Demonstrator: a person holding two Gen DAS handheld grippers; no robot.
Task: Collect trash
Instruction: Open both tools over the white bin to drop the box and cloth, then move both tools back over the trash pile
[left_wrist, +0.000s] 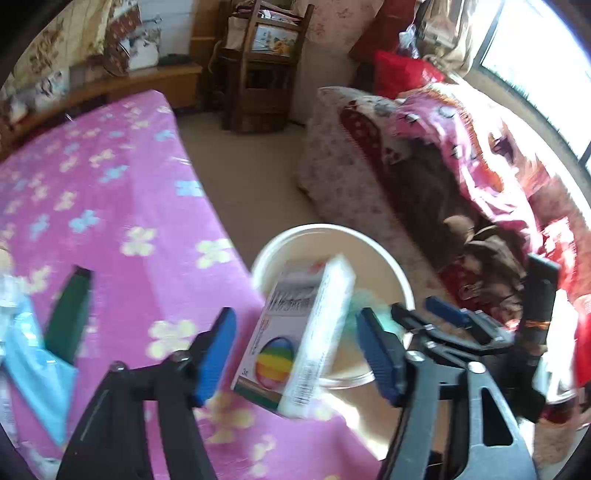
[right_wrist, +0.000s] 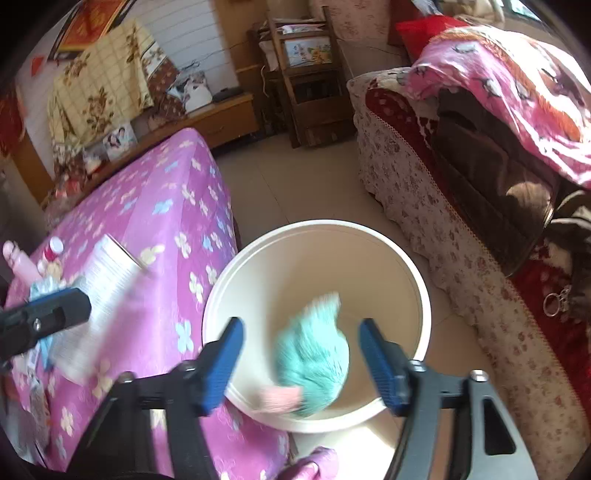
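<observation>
A white round bucket (right_wrist: 413, 273) stands on the floor beside a table with a pink flowered cloth (right_wrist: 155, 206). My right gripper (right_wrist: 301, 363) is open above the bucket; a blurred teal and pink wrapper (right_wrist: 314, 354) is between its fingers, apart from both, inside the bucket. My left gripper (left_wrist: 295, 349) is open over the table edge; a white carton with a rainbow ball print (left_wrist: 295, 339) stands tilted between its fingers, touching neither. The bucket (left_wrist: 273, 247) lies just beyond it. The right gripper's fingers (left_wrist: 443, 314) show at the right there.
A dark green object (left_wrist: 70, 314) and light blue packaging (left_wrist: 33, 369) lie on the cloth at left. Pink bottles (right_wrist: 22, 262) stand at the table's far left. A sofa with floral cover and pink blanket (right_wrist: 498, 110) is at right; a wooden chair (right_wrist: 303, 74) beyond.
</observation>
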